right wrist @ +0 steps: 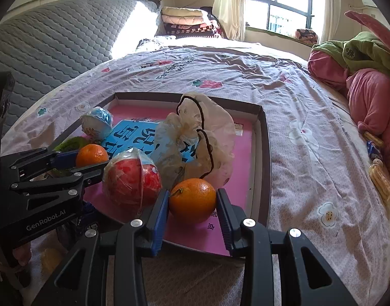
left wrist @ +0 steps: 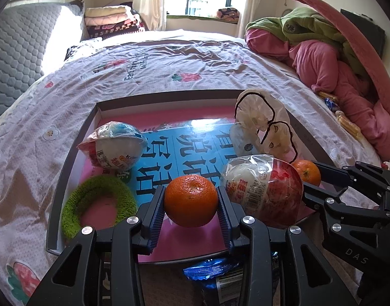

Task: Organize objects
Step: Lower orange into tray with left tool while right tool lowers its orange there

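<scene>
My left gripper (left wrist: 191, 195) is shut on an orange (left wrist: 191, 204), held low over the near part of the dark-rimmed tray (left wrist: 75, 150) with its pink and blue printed floor. My right gripper (right wrist: 192, 195) is shut on a second orange (right wrist: 192, 204) near the tray's front right; whether it touches the floor I cannot tell. Each gripper also shows in the other's view: the right gripper (left wrist: 313, 176) and the left gripper (right wrist: 85, 162). In the tray lie a red wrapped egg toy (left wrist: 264, 191), a blue wrapped egg toy (left wrist: 113, 145), a green fuzzy ring (left wrist: 98, 204) and a crumpled white plastic bag (left wrist: 264, 127).
The tray sits on a bed with a flowered sheet (left wrist: 144, 76). A blue snack wrapper (left wrist: 210, 270) lies just in front of the tray. Pink and green bedding (left wrist: 322, 58) is heaped at the right, with small snack packs (right wrist: 378, 178) beside it. A grey quilted headboard (right wrist: 54, 46) rises on the left.
</scene>
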Tool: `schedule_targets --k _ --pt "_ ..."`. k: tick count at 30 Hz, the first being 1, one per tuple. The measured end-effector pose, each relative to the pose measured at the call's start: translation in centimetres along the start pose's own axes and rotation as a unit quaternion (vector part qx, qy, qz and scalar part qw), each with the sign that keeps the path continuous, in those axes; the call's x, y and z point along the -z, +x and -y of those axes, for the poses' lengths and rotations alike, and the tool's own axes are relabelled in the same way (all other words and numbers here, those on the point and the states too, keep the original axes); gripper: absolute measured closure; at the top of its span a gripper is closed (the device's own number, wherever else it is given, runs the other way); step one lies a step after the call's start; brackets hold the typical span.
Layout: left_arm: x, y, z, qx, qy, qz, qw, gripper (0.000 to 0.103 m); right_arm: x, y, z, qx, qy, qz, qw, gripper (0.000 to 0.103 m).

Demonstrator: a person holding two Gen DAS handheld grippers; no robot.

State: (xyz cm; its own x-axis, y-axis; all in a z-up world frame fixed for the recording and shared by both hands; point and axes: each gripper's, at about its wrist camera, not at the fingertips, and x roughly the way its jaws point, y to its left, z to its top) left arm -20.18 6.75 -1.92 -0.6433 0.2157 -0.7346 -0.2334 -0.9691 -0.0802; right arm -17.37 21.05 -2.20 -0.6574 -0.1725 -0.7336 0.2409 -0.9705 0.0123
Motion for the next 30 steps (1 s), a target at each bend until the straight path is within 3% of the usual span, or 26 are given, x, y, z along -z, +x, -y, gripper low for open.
schedule_targets --k 23,30 --pt "0.5 -0.5 -1.2 0.010 -0.020 -0.029 0.9993 0.062 0.2 -0.1 0.0 0.005 0.009 -0.005 1.000 0.065" --pt "0.7 -1.3 -1.4 0.005 -0.024 -0.027 0.9993 0.062 0.3 -0.6 0.0 0.008 0.010 -0.004 1.000 0.059"
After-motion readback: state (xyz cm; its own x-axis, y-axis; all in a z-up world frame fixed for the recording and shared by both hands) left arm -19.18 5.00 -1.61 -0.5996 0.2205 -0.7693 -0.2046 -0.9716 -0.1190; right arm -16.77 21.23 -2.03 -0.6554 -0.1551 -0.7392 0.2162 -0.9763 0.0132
